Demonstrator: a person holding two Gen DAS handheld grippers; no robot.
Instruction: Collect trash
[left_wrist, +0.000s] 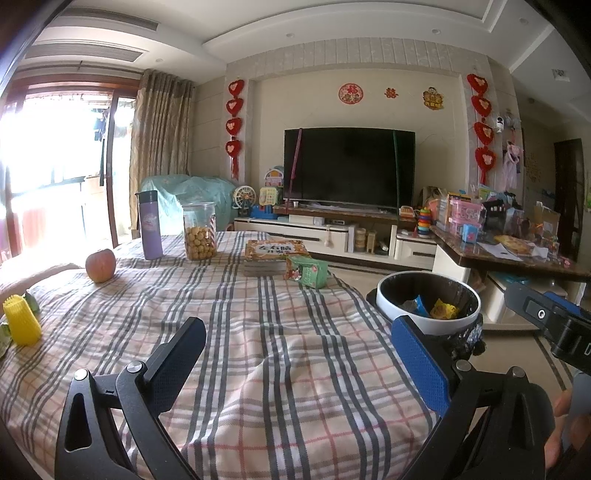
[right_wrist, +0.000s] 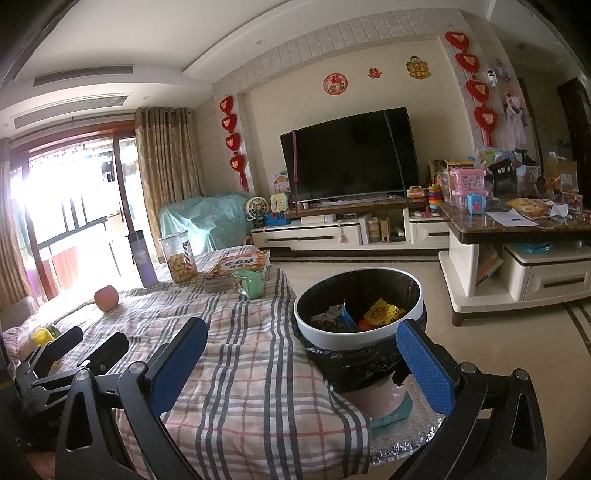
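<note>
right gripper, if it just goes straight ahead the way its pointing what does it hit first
Probably the trash bin: its white rim and black liner sit right of centre between the open fingers of the right gripper. The checked cloth lies below that line. Depth is hard to judge through the fisheye.

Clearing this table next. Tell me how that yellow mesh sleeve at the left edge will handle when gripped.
The yellow mesh sleeve looks like open foam netting, so it probably squashes between the pads and weighs little. Standing on end on soft plaid cloth, it would likely topple if nudged.
</note>
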